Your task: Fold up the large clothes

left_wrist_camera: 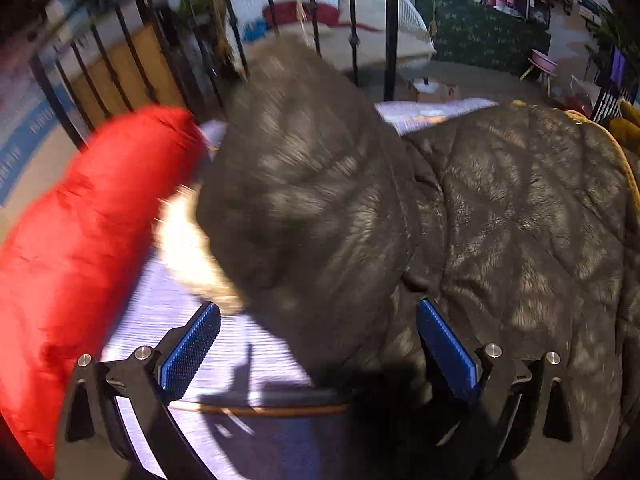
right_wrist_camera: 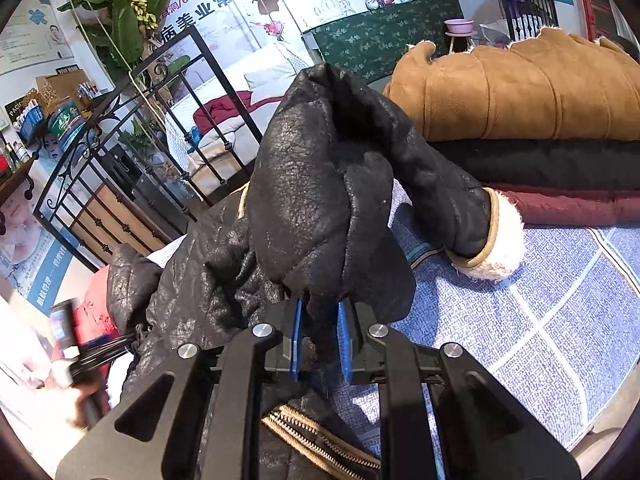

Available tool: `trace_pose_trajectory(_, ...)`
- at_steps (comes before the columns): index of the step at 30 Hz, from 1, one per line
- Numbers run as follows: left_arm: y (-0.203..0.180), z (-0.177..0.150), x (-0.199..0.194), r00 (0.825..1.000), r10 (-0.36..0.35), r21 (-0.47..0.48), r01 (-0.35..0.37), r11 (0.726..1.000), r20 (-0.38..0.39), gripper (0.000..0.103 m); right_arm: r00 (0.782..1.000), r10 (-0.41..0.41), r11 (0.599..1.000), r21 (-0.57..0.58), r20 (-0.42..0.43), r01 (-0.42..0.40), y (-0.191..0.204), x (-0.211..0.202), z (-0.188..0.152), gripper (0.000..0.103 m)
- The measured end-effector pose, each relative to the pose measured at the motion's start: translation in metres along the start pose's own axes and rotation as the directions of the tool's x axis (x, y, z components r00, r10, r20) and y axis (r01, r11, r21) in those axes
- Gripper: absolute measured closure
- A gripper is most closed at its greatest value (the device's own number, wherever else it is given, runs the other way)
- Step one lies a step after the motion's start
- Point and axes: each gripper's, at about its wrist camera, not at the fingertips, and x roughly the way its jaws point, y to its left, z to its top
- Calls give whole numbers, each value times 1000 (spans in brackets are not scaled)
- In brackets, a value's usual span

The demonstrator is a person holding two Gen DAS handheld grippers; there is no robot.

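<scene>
Right claw (right_wrist_camera: pixel 318 336) on black jacket (right_wrist_camera: pixel 320 200) fold

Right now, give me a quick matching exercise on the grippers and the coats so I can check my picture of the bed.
Things:
1. left gripper
2. right gripper
3. tan coat
4. red garment

States or places:
A. top of the folded stack
B. shut on the black jacket
C. open, nothing between the pads
D. beside the black jacket

Pairs: 1-C, 2-B, 3-A, 4-D

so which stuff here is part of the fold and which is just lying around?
In play:
black jacket
right gripper, jaws shut on its sleeve
left gripper, jaws open

Lying about:
folded tan coat
red jacket
blue mat
</scene>
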Motion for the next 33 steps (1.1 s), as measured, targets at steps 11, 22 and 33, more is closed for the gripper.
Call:
trace_pose_trajectory(11,123,37,-79,955,-12,-201,75,977,298,75,971,115,992,-68,208,-103,39,-56,43,93)
trace_pose_trajectory(22,186,18,-5,990,136,-147,-131,980,26,13,960,196,965,212,-198,-154,34,132,46,46)
trace_pose_trajectory(33,162,-41,-120,969,-129,-41,140,989,209,6,946,221,975,27,-236,-221,-14,57,-21,26)
